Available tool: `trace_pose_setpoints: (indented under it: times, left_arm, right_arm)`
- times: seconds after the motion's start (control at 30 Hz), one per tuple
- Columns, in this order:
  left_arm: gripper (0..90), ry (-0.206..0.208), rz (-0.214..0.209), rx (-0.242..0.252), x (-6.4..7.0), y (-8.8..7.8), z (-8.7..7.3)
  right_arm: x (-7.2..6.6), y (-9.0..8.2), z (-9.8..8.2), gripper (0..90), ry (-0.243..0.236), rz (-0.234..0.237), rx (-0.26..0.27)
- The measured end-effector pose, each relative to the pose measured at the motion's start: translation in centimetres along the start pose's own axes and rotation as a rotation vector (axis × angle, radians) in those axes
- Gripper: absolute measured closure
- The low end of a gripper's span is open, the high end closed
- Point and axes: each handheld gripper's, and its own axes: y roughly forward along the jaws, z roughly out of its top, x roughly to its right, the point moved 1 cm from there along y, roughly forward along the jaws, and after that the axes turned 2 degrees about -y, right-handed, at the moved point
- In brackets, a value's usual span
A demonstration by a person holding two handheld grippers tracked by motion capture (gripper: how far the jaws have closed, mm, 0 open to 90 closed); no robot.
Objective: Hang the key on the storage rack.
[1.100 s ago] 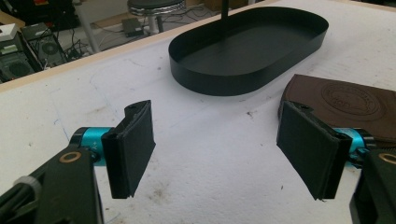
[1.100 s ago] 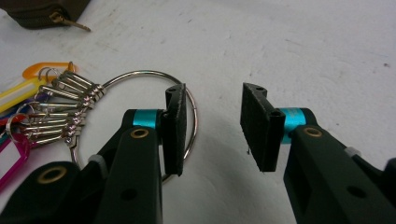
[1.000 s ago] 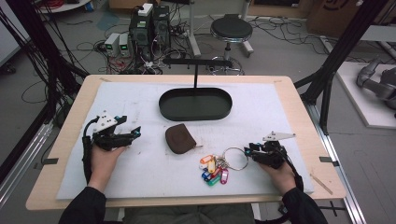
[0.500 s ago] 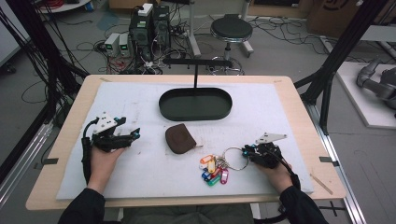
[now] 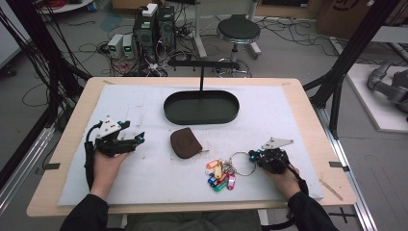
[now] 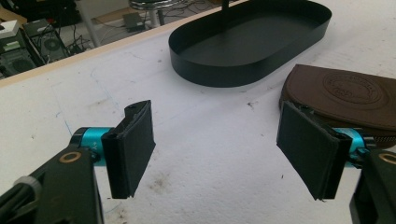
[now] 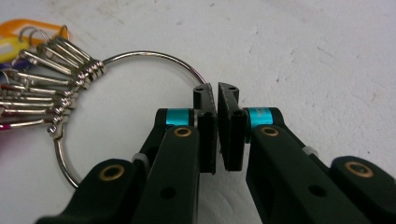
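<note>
Right gripper, lower right of the high view, has just been closing and now clenches the big key ring at its near rim. Keys and coloured tags trail left, toward frame centre. Left gripper hangs released, well apart at lower left.

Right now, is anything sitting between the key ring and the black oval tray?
Nothing visible blocks it. The right gripper is shut on the key ring. The brown pouch lies left of the straight line to the black oval tray, over bare white mat.
</note>
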Motion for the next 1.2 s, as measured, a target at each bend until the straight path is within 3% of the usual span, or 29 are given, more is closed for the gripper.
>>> trace_pose_setpoints:
  times: [0.33, 0.4, 0.77, 1.03, 1.2]
  left_arm:
    - [27.4, 0.0, 0.004, 0.001, -0.1, -0.1, -0.1]
    - [27.4, 0.002, 0.004, 0.001, -0.1, -0.2, -0.1]
    - [27.4, 0.005, 0.004, 0.002, 0.0, -0.2, 0.0]
    - [27.4, 0.003, 0.004, 0.005, 0.0, -0.2, 0.0]
    - [27.4, 0.004, 0.002, 0.005, 0.0, -0.2, 0.0]
  right_arm:
    - [0.7, -0.9, 0.6, 87.2, 0.113, 0.084, 0.111]
    - [0.7, -1.3, 0.7, 87.2, 0.149, 0.12, 0.144]
    - [-0.2, -2.1, 1.3, 87.1, 0.214, 0.223, 0.238]
    - [-0.9, -1.8, 1.6, 85.4, 0.203, 0.247, 0.228]
    - [-1.0, -1.8, 1.5, 85.3, 0.23, 0.277, 0.197]
